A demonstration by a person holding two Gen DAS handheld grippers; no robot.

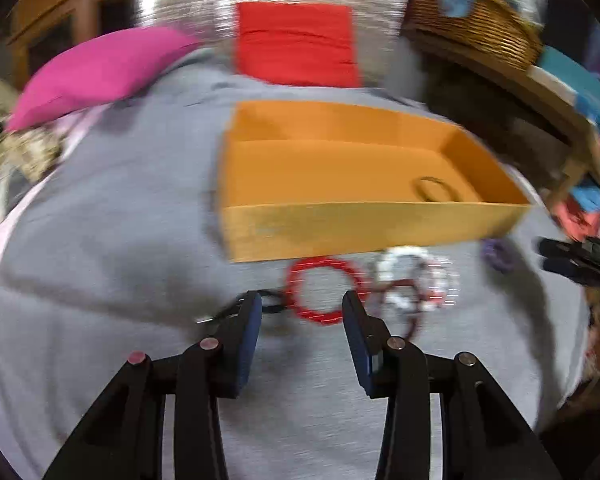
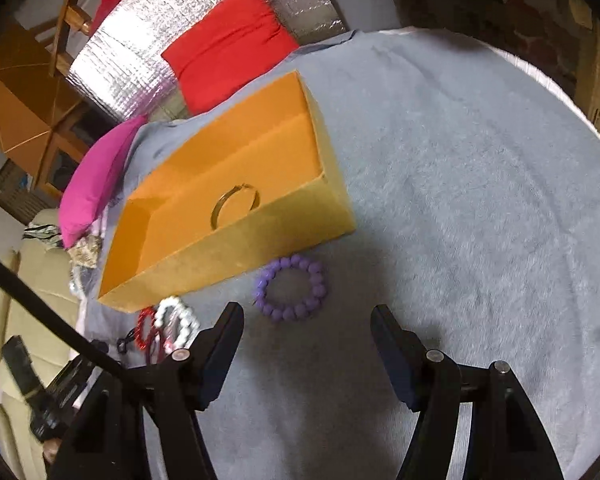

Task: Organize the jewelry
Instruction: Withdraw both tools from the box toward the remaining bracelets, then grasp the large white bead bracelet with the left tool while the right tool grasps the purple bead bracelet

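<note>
An orange divided box sits on a grey cloth, with a gold bangle in its near compartment. In front of it lie a red bead bracelet, a white pearl bracelet, a dark red bracelet and a purple bead bracelet. My left gripper is open and empty, just short of the red bracelet. My right gripper is open and empty, just below the purple bracelet. A small black item lies by the left finger.
A pink cushion and a red cushion lie behind the box. A wicker basket stands on a wooden surface at the right. The right gripper shows at the right edge of the left wrist view. Bare grey cloth spreads right of the box.
</note>
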